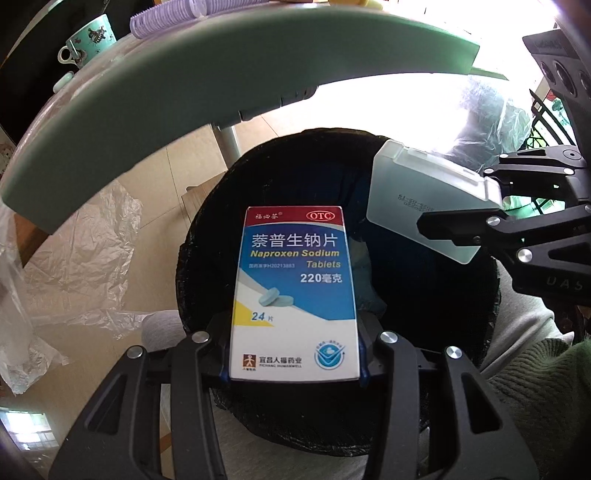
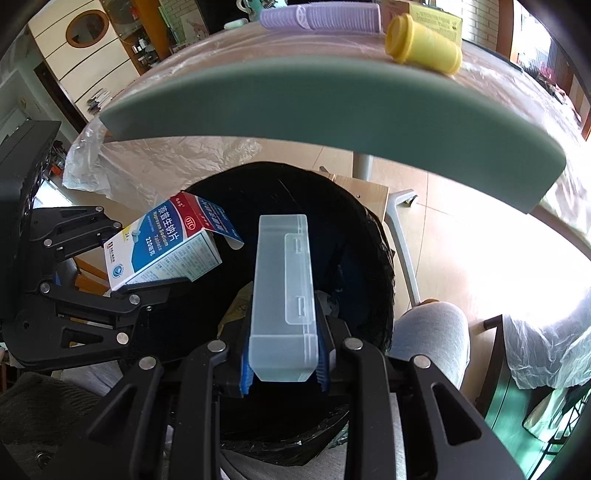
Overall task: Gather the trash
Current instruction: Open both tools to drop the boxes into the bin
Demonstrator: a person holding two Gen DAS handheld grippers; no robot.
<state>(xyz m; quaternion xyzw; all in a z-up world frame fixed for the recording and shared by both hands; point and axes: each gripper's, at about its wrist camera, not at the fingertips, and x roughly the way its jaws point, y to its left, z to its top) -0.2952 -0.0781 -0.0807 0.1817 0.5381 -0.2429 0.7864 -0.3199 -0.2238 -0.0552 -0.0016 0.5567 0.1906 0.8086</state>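
My left gripper (image 1: 295, 373) is shut on a blue and white tablet box (image 1: 295, 288), held above the black-lined trash bin (image 1: 207, 236). The same tablet box (image 2: 162, 247) shows at the left in the right wrist view, its top flap open, with the left gripper (image 2: 122, 291) clamped on it. My right gripper (image 2: 283, 365) is shut on a frosted clear plastic case (image 2: 284, 295), also over the trash bin (image 2: 369, 251). From the left wrist view the plastic case (image 1: 424, 199) hangs at the right in the right gripper (image 1: 458, 229). Crumpled trash lies inside the bin.
The grey-green table edge (image 1: 184, 110) arches above the bin. On the table stand purple hair rollers (image 2: 321, 18), a yellow bottle (image 2: 424, 44) and a teacup (image 1: 88, 40). Clear plastic sheeting (image 1: 66, 266) hangs at the left. A person's grey-clad knee (image 2: 432, 332) is beside the bin.
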